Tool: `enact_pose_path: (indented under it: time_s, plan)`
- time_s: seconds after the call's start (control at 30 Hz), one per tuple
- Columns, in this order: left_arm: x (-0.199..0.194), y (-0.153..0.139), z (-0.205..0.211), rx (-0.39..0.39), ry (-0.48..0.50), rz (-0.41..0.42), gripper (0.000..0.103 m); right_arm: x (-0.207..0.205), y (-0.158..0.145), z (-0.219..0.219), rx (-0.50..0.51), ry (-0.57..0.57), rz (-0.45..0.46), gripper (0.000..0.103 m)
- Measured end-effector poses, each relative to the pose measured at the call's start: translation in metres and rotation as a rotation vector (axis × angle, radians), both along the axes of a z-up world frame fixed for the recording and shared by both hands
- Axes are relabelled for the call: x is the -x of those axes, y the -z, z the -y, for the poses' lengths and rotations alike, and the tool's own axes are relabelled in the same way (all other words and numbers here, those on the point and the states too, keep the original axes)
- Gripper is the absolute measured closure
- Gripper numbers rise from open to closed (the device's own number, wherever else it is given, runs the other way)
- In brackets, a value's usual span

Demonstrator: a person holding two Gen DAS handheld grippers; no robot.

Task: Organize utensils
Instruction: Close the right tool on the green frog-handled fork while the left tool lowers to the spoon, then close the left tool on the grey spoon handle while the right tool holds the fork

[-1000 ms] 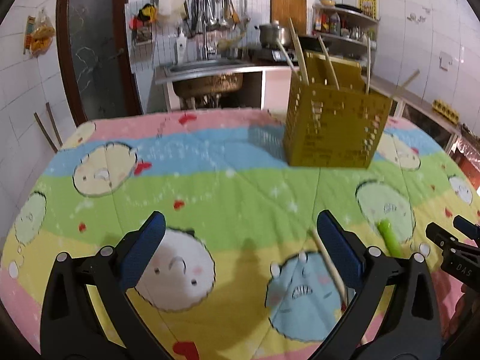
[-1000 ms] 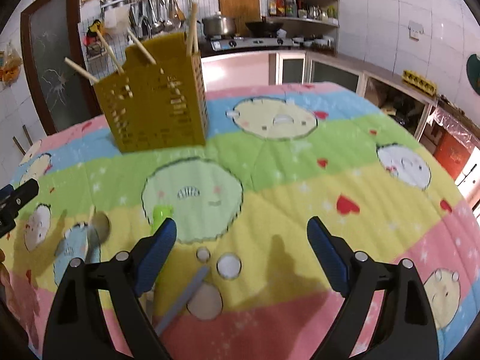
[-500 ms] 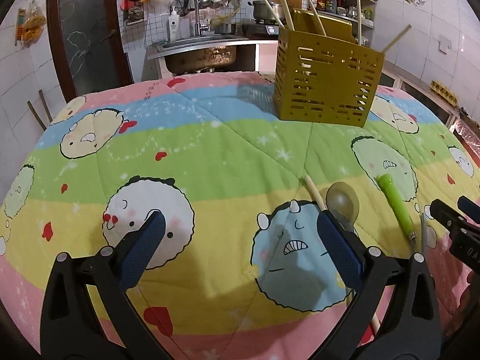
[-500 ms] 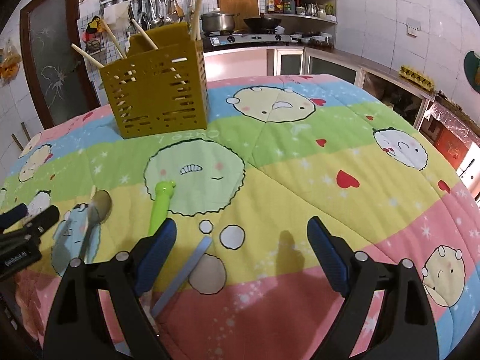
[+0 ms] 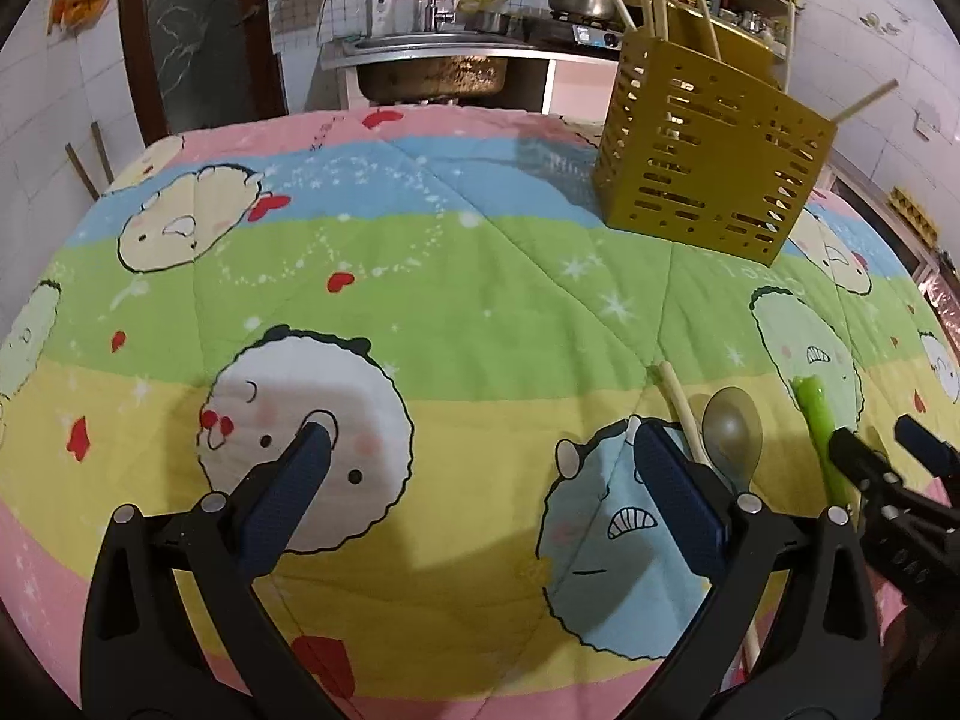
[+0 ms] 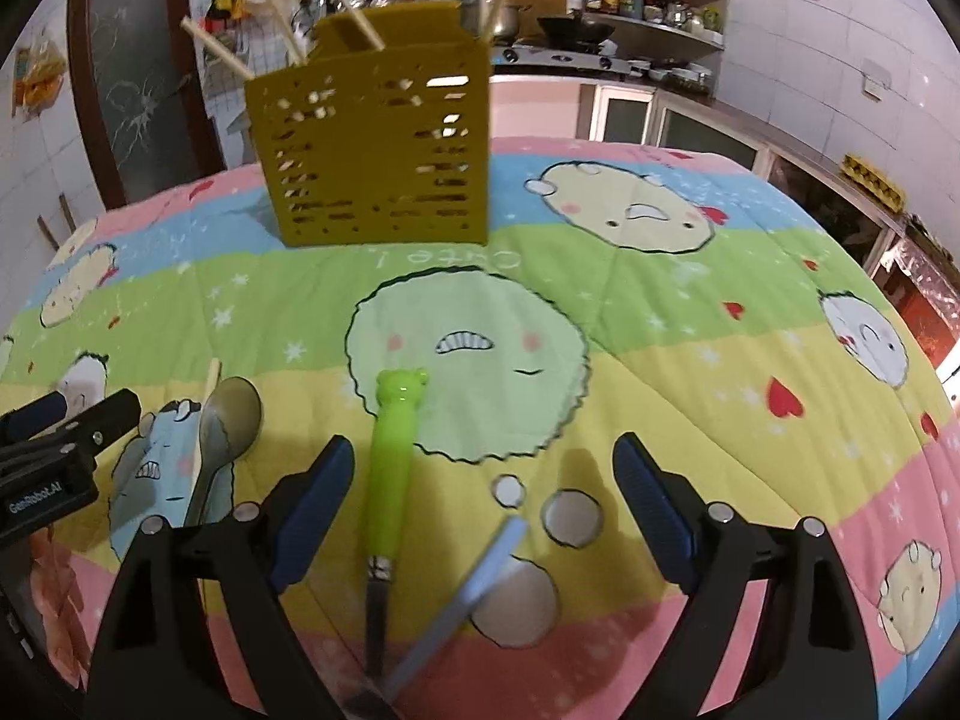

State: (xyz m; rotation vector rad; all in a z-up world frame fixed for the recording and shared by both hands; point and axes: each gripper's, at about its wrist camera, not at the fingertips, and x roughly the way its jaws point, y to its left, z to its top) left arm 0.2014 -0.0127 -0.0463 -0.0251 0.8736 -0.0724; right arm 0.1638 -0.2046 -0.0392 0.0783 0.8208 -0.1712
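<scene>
Table cover: a quilted cartoon-print cloth (image 5: 456, 300) in pink, blue, green and yellow bands carries every item.
Utensil holder: a yellow slotted box (image 6: 372, 144) stands upright on the blue band toward the far edge of the cloth; in the left wrist view it sits toward the far right corner (image 5: 708, 168).
Holder contents: several wooden chopsticks (image 6: 210, 48) lean out of the top at different angles.
Left gripper: (image 5: 480, 492) held above the near edge of the cloth, fingers wide apart, nothing between them.
Right gripper: (image 6: 480, 492) held above the near edge of the cloth, fingers wide apart, gripping nothing; the green handle and the blue-grey tool lie on the cloth below the gap.
Green-handled utensil: (image 6: 393, 450) lies flat on the yellow band, handle end pointing to the far edge, dark metal part toward the near edge.
Blue-grey flat tool: (image 6: 462, 588) lies diagonally just beside the green-handled utensil, near the near edge.
Spoon: a metal spoon (image 6: 225, 432) lies bowl up, well left of the green handle, just beside the left gripper's right finger (image 5: 678, 504).
Loose chopstick: one wooden stick (image 5: 681, 408) lies just beside the spoon on its left side.
</scene>
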Motion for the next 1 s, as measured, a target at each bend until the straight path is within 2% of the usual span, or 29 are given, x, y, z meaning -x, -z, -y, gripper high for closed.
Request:
enact_pose_path:
  time_s: [0.03,0.13,0.23,0.27,0.3,0.33,0.37,0.7,1.0]
  plan:
    - [0.0,0.001,0.001,-0.007,0.002,-0.001,0.005,-0.002,0.002,-0.002,0.006,-0.008,-0.009,0.022]
    - [-0.001,0.003,0.005,-0.027,0.008,-0.005,0.005,-0.008,0.008,-0.006,0.009,-0.033,-0.037,0.046]
    - [0.0,0.004,0.009,-0.02,0.011,-0.011,0.005,-0.009,0.011,-0.006,-0.028,-0.056,-0.037,0.058]
    - [0.001,0.004,0.011,-0.017,0.013,-0.012,0.005,-0.01,0.011,-0.005,-0.035,-0.061,-0.035,0.067]
    - [0.001,0.004,0.013,-0.014,0.017,-0.015,0.005,-0.01,0.01,-0.005,-0.044,-0.069,-0.035,0.071]
    - [0.002,0.004,0.016,-0.01,0.019,-0.016,0.005,-0.01,0.01,-0.005,-0.048,-0.073,-0.034,0.081]
    - [0.003,0.003,0.018,-0.007,0.022,-0.014,0.005,-0.011,0.009,-0.005,-0.047,-0.075,-0.033,0.085]
    - [0.011,-0.004,0.056,-0.026,0.085,0.011,0.005,-0.007,0.001,0.031,-0.027,-0.019,-0.022,0.087]
    - [0.008,0.005,0.084,-0.054,0.133,-0.012,0.006,-0.004,0.006,0.058,-0.07,0.025,-0.025,0.087]
